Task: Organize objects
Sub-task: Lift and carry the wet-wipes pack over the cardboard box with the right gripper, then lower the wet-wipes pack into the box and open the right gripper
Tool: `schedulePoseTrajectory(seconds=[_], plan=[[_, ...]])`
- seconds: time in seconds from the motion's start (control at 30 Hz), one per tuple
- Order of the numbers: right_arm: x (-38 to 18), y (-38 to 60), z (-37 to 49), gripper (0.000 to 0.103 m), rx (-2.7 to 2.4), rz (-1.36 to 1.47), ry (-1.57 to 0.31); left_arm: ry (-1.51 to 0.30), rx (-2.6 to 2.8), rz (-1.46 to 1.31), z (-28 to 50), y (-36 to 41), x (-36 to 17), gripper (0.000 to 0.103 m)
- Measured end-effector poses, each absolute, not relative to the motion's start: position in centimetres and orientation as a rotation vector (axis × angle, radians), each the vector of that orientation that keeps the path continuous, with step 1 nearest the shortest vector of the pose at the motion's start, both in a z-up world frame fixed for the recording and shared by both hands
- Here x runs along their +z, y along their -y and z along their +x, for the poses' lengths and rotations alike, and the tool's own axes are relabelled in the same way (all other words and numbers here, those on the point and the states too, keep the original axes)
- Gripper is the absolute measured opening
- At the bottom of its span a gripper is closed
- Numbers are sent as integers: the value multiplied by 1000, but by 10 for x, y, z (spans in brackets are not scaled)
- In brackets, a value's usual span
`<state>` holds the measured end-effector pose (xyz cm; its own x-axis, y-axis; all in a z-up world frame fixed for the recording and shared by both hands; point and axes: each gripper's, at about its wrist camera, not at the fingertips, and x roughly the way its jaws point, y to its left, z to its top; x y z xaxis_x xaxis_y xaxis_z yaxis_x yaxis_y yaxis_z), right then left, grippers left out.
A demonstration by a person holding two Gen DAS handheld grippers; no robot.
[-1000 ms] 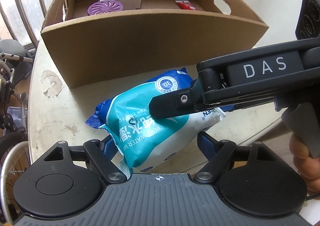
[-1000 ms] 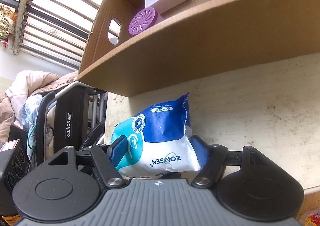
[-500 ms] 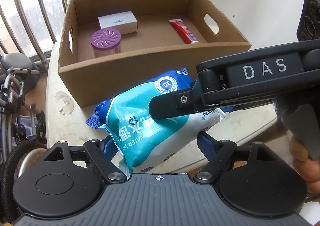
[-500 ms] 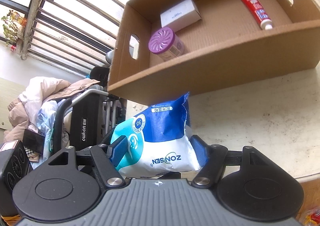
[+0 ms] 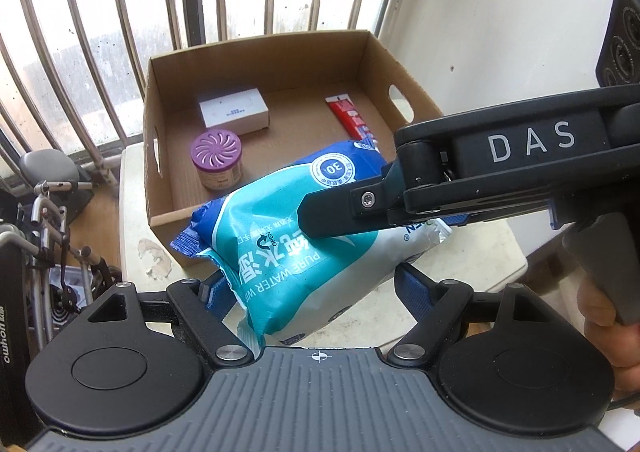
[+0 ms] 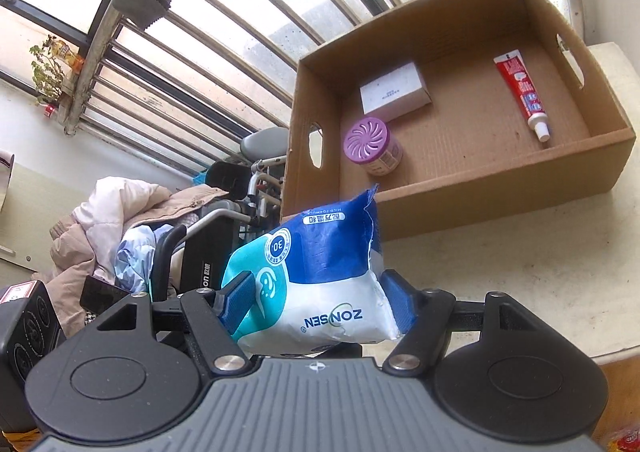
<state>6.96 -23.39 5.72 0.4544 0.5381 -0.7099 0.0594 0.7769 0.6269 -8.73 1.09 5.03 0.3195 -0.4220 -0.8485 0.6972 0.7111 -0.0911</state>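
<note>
Both grippers, left (image 5: 308, 292) and right (image 6: 316, 302), pinching wipes pack (image 5: 288, 236) from opposite ends. Box (image 6: 500, 188) at 1 o'clock, holding tube (image 6: 520, 92), jar (image 6: 370, 146).

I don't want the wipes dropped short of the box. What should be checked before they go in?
1. Right gripper pinches the wipes pack from both sides: ok.
2. Left gripper pinches its other end: left pad touches, right pad cannot tell.
3. Pack is off the table: ok.
4. Bare box floor between can and tube: ok.
5. Pack clears the box's near wall: cannot tell.
</note>
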Motion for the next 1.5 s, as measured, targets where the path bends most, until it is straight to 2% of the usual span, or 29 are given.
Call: schedulePoseTrajectory(seconds=[0.27,0.6,0.97,1.3,1.5], plan=[[59,253,105,73,339,662,-1076,-1011,-734,341,-41,31,52,81],[33,295,185,73,369,672,-1149,-1077,-672,326,32,111,22,82],[-36,329,270,73,353,672,-1284,-1212,-636,318,101,162,-44,82],[-105,332,303,72,366,668,-1419,-1396,-579,372,128,175,-110,82],[-115,342,298,69,322,695,-1486,-1461,-540,377,123,172,-111,87]])
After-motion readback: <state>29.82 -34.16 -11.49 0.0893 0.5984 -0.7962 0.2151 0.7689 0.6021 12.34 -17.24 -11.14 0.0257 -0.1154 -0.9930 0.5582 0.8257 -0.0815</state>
